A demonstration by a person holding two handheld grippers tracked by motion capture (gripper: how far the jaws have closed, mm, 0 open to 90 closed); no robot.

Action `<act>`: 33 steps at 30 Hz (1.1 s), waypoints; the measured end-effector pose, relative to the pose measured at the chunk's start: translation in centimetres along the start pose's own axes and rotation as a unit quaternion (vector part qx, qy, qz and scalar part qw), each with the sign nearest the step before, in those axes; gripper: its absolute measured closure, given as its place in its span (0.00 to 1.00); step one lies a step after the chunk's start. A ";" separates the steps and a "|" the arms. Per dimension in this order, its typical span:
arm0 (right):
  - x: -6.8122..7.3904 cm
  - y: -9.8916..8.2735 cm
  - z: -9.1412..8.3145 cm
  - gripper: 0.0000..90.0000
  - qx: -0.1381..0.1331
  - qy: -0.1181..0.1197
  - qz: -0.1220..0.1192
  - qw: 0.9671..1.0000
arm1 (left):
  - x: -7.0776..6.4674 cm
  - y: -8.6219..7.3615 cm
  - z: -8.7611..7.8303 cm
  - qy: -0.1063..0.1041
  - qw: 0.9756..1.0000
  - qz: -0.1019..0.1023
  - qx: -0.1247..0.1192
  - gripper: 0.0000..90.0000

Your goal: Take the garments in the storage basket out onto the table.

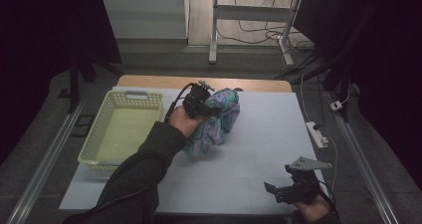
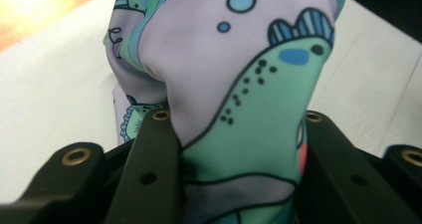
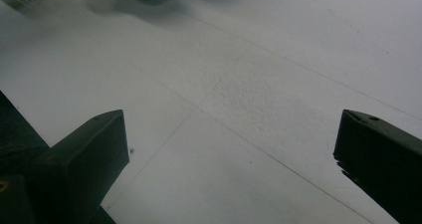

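A bundled patterned cloth in lilac, green and blue lies on the white table cover near the middle. My left gripper is shut on the cloth's upper left part. In the left gripper view the printed fabric bulges up between both black jaws, which press on it from either side. My right gripper rests low at the front right of the table, jaws wide apart. In the right gripper view only bare white cover lies between its jaws, and my right gripper is open.
A pale yellow-green plastic basket stands on the left part of the table, beside the cloth. A white power strip and cable lie off the table's right edge. A desk frame stands beyond the far edge.
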State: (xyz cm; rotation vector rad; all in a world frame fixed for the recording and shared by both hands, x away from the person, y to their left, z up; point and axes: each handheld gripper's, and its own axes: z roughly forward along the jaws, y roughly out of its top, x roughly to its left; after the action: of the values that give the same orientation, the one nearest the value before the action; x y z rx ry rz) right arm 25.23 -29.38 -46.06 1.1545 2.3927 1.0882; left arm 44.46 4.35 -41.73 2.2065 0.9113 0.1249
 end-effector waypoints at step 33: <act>0.0 0.0 0.0 0.00 -0.001 0.002 -0.004 1.000 | 0.9 -5.2 7.1 0.029 0.998 -0.017 0.049 0.66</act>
State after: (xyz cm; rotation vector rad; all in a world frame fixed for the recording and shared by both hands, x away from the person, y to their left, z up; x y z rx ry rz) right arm 25.28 -29.35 -46.05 1.1409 2.3960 1.0910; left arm 44.53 3.20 -50.51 2.2878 1.0057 0.1314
